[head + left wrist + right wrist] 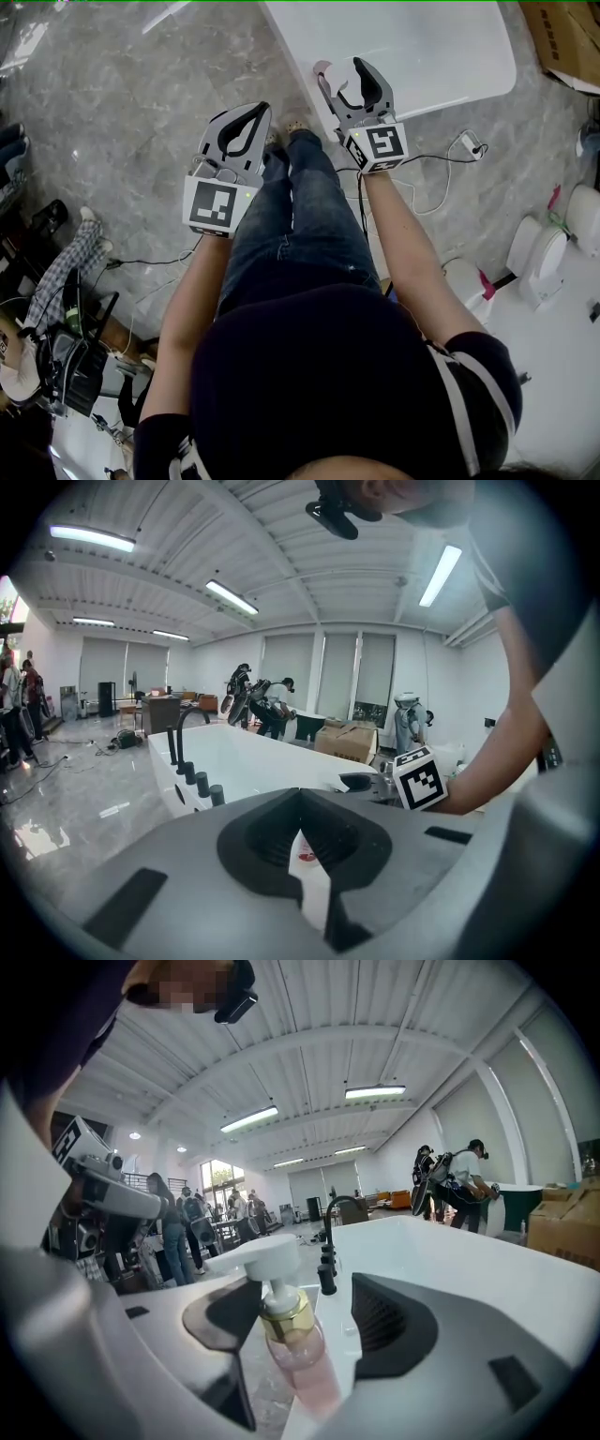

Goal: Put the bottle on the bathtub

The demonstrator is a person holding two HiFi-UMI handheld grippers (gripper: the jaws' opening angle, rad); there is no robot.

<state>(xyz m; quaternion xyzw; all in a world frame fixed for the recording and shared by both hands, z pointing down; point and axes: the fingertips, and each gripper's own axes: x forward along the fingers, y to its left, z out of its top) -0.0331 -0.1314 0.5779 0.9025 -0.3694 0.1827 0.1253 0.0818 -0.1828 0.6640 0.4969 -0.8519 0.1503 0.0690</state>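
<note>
The bottle [292, 1354] is clear with pink liquid, a gold collar and a white pump head. It leans between the jaws of my right gripper [305, 1299], which is shut on its body. In the head view the right gripper [342, 73] hovers at the near left corner of the white bathtub [412, 47], and only the bottle's pump head [322, 67] shows. The bathtub rim [450, 1251] lies just beyond the bottle, with a black faucet [330, 1211] at its far end. My left gripper [260, 112] is held over the floor beside my legs, shut and empty [300, 799].
A cardboard box [562, 37] sits beyond the tub at the right. White toilets [544, 253] stand on the floor to the right, and cables [441, 187] trail near my feet. A seated person [66, 272] with gear is at the left. People [178, 1222] stand in the background.
</note>
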